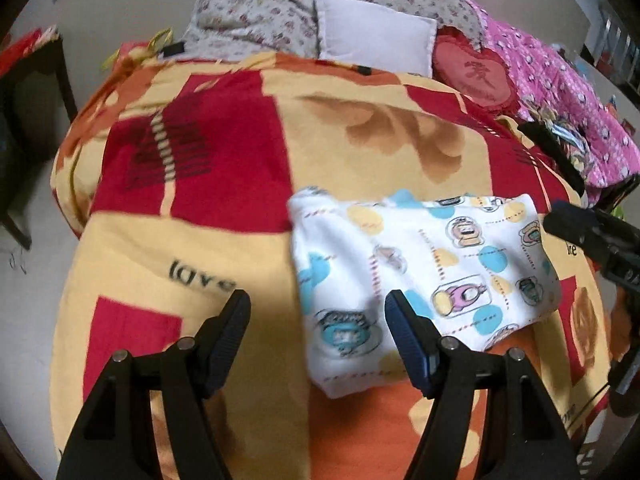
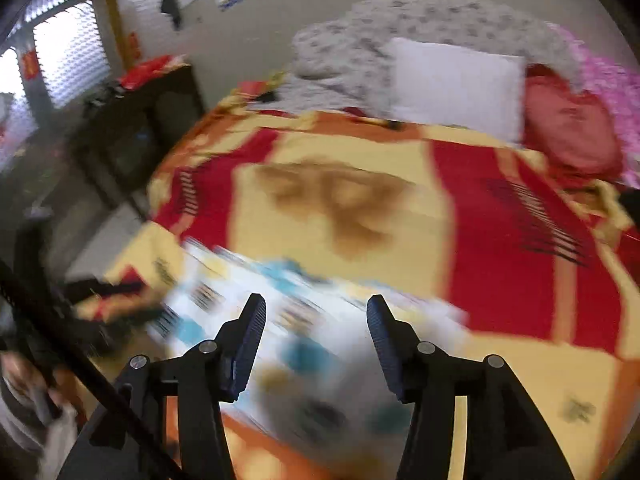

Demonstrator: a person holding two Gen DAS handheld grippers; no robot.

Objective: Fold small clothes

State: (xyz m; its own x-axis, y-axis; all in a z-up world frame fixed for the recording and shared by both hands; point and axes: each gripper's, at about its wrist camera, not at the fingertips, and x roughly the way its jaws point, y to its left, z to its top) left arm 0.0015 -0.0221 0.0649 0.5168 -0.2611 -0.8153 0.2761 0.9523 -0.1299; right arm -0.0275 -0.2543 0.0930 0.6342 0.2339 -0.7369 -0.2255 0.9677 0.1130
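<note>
Folded into a rough rectangle, a small white cotton garment printed with blue and yellow dots and cartoon figures [image 1: 420,280] lies flat on a fleece bed blanket of red, yellow and orange blocks [image 1: 224,160], toward the near right part of the bed. Left gripper [image 1: 318,306], black with dark blue ribbed pads, held above the garment's near left corner, jaws parted and nothing between them, right finger [image 1: 408,340] over the cloth but whether touching cannot be told. Right gripper [image 2: 316,312] likewise released and empty, poised over the same garment [image 2: 320,360], badly blurred in the right wrist view; seen from the left wrist at the far right edge, just beside the garment's right end. At the head of the bed, a white square pillow [image 1: 374,34], a red heart-shaped cushion [image 1: 474,74], a grey floral quilt [image 1: 260,8] and a pink patterned quilt [image 1: 560,92].
</note>
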